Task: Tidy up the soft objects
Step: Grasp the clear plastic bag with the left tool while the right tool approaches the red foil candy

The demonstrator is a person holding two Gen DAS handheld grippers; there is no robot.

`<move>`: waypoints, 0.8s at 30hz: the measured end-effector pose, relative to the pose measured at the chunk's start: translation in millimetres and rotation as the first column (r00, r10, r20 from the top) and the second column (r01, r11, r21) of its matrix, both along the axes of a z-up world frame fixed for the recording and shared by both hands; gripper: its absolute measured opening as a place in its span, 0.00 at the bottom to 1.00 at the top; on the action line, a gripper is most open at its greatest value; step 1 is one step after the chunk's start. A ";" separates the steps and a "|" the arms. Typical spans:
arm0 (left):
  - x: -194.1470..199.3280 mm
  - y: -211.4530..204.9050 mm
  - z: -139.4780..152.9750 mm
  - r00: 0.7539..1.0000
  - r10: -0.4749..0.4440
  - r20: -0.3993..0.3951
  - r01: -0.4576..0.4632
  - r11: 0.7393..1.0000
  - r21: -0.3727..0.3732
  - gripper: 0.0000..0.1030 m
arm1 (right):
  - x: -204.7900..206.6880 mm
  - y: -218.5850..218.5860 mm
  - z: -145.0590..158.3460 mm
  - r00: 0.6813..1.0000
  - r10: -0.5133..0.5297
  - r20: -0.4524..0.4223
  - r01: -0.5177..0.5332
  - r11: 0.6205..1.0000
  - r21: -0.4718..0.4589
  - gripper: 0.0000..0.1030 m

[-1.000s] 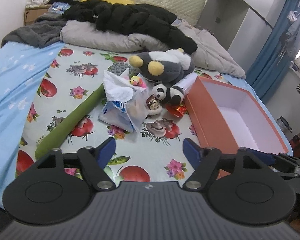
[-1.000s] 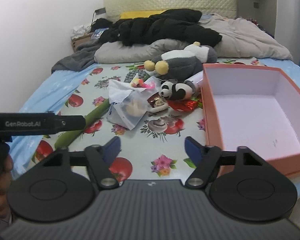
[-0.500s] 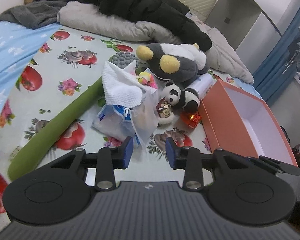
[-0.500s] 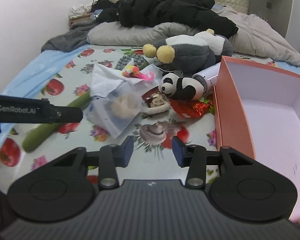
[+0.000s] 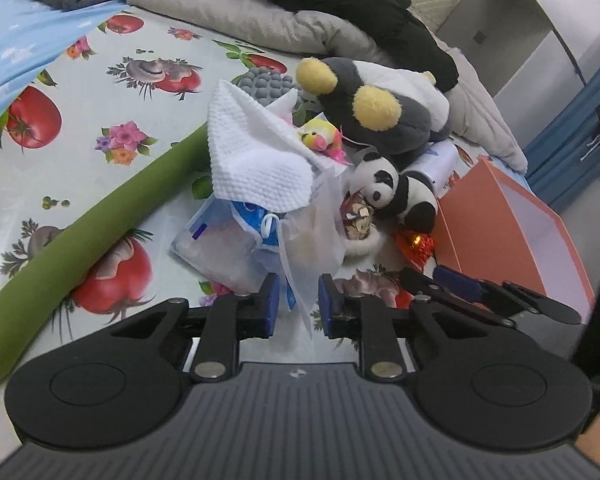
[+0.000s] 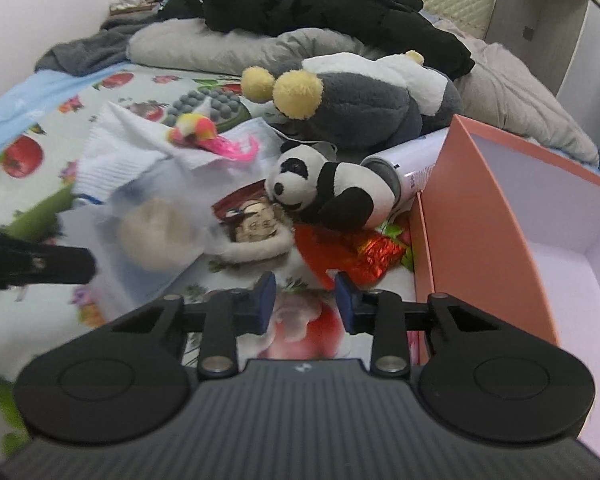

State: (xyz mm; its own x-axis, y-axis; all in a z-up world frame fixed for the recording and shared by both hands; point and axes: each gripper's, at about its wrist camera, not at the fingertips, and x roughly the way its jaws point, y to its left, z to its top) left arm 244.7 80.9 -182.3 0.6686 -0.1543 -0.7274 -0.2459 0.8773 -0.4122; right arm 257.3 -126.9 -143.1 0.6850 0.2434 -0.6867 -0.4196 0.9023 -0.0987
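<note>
A pile of soft things lies on the fruit-print sheet: a white knitted cloth over a clear plastic bag, a small panda plush, a big grey plush with yellow ears, a red foil wrapper. My left gripper is partly open, its fingers on either side of a corner of the bag. My right gripper is partly open and empty, just short of the red foil wrapper and the panda plush. The open orange box stands to the right.
A long green roll lies at the left. A white spray can rests against the box. Grey and black bedding is heaped at the head of the bed. The right gripper's fingers show in the left wrist view.
Both grippers have moved forward toward the pile and narrowed their jaws from wide open. The left one has reached the plastic bag.
</note>
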 end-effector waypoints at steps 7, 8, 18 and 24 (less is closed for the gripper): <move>8.0 -0.2 -3.4 1.000 0.009 0.020 -0.009 1.000 -0.017 0.07 | 22.8 13.6 -25.2 0.999 0.000 0.047 0.005 0.993 -0.115 0.18; 7.7 -0.9 -2.8 1.000 0.008 0.027 -0.008 1.000 -0.012 0.06 | 25.2 14.7 -28.6 0.999 0.000 0.045 0.005 0.992 -0.127 0.15; -10.8 -11.4 15.0 0.997 0.009 0.080 -0.008 1.000 -0.014 0.01 | 5.0 10.9 -13.3 0.996 0.032 0.089 -0.019 0.990 -0.143 0.03; -37.2 -22.4 26.9 0.996 0.003 0.095 -0.001 1.000 -0.024 0.01 | -24.0 2.9 4.2 0.994 0.052 0.100 -0.038 0.990 -0.135 0.03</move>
State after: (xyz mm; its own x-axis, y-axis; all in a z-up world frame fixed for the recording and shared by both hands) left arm 207.5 58.5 -155.4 0.7346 -0.1691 -0.6571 -0.2067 0.8667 -0.4541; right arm 233.3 -124.0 -138.8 0.7440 0.1870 -0.6414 -0.4410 0.8586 -0.2612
